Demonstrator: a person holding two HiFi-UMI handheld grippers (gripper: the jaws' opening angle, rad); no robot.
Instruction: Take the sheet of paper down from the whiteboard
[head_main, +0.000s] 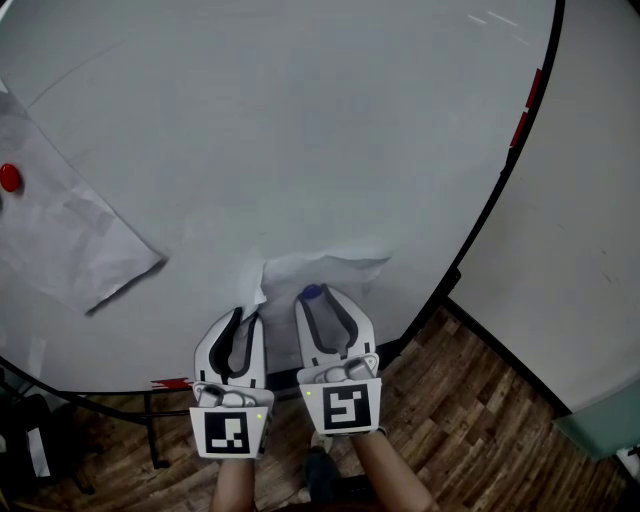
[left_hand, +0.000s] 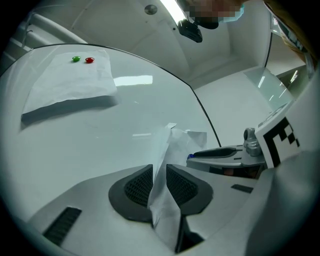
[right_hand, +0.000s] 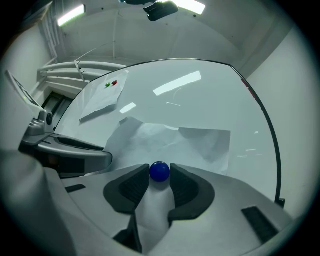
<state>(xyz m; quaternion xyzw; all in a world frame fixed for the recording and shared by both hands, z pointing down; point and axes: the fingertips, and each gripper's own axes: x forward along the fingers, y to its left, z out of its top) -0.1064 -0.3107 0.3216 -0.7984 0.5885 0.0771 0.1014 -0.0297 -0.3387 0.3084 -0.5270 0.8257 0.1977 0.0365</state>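
My left tongs (head_main: 249, 320) pinch the sheet of paper (head_main: 330, 268); my right tongs (head_main: 315, 302) clamp its blue magnet (right_hand: 160, 171). If the magnet slips back, my pull could tear the sheet.

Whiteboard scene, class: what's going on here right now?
A person works two handheld grippers at a whiteboard. The left gripper pinches the crumpled edge of a sheet of paper; the right gripper grips the blue magnet pinning it. The sheet is not yet off. A second sheet hangs further left.
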